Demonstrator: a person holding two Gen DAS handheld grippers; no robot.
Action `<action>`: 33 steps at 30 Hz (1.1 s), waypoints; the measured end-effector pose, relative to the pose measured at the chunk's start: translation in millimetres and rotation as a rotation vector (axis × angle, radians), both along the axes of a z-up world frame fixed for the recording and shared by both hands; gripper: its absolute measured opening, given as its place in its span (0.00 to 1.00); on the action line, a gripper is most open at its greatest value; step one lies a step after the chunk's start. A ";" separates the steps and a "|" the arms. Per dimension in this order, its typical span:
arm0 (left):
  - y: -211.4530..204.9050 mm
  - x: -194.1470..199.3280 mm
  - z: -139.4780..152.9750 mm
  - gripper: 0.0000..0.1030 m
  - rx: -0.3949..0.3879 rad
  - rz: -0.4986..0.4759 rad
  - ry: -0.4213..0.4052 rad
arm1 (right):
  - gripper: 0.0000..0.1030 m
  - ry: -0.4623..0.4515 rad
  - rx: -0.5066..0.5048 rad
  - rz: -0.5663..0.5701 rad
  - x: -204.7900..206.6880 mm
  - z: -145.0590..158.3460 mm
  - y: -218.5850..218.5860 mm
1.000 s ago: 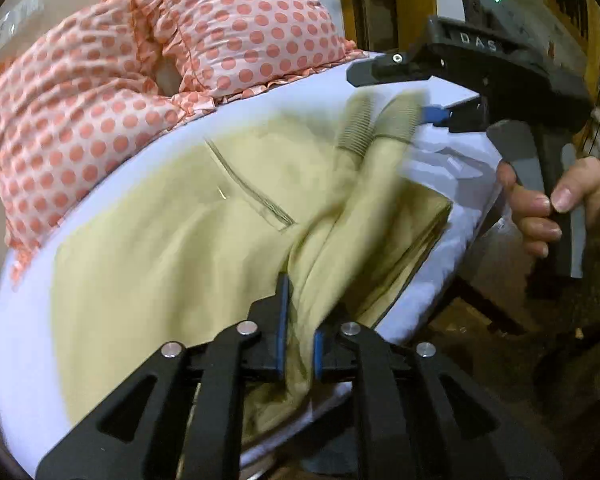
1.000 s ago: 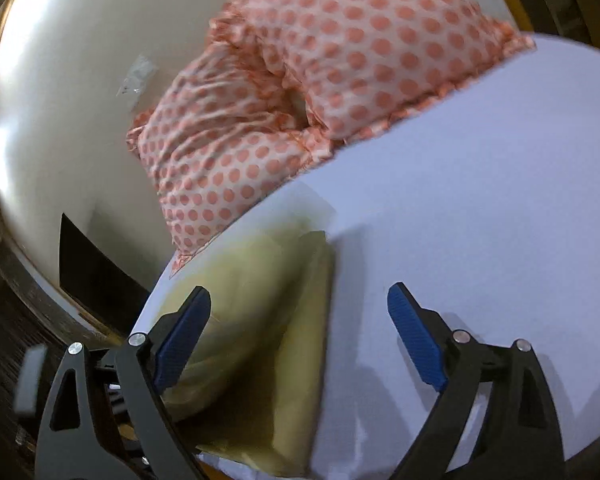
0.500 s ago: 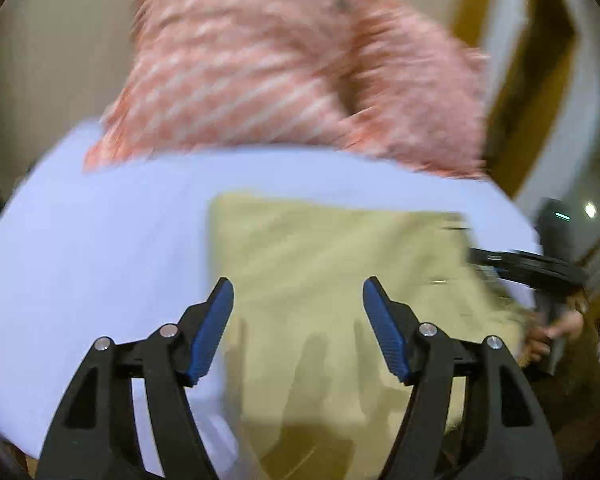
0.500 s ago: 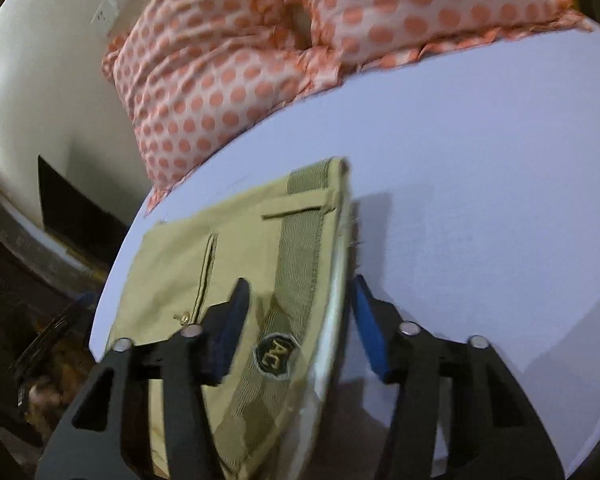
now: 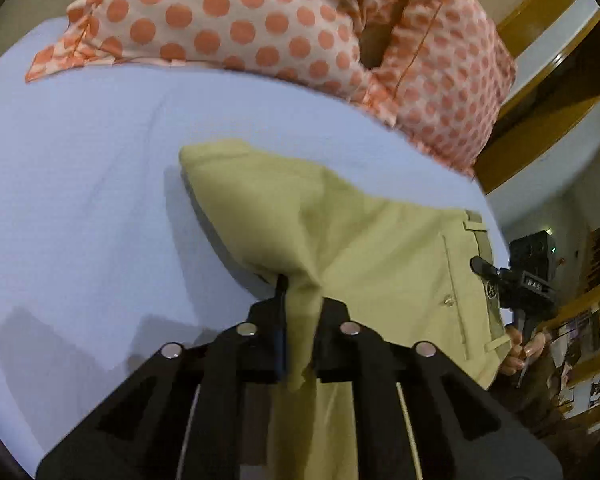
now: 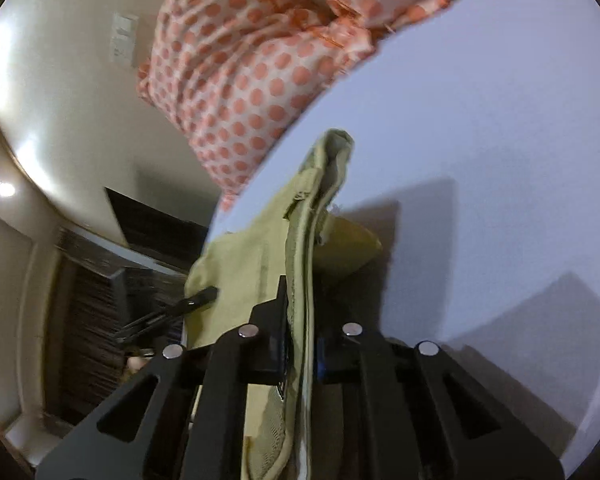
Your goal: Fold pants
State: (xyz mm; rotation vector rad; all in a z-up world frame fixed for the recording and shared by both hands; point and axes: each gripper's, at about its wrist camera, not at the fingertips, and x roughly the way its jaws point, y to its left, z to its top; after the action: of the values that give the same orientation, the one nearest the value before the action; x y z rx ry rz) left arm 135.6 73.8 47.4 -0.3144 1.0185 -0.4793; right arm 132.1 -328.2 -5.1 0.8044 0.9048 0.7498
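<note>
Gripping a fold of the pants [image 5: 380,248], my left gripper [image 5: 300,308] has its fingers closed tight on the yellow-green cloth, which bunches upward between them. My right gripper [image 6: 300,320] is likewise clamped on the waistband edge [image 6: 300,248]. The garment lies partly folded on the white bed sheet [image 5: 80,184], lifted at both pinched points. Polka-dot pillows [image 5: 260,20] sit at 12 o'clock in the left view, well apart from the pants. The right tool shows at 3 o'clock there.
</note>
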 end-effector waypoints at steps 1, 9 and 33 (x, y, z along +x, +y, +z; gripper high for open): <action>-2.1 2.6 5.0 0.07 0.021 -0.002 -0.021 | 0.09 -0.025 -0.006 0.006 3.5 9.2 1.4; -48.2 77.6 29.3 0.15 0.263 0.117 -0.166 | 0.13 -0.102 -0.203 -0.172 71.4 54.5 -3.7; -61.1 -46.1 20.1 0.98 0.303 0.104 -0.208 | 0.99 -0.269 -0.660 -0.339 -57.0 81.7 47.6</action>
State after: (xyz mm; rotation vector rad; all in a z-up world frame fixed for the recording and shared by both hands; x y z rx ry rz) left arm 89.5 12.8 67.4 -0.0446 0.8518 -0.2521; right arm 75.1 -280.6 76.5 0.2479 0.6838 0.2199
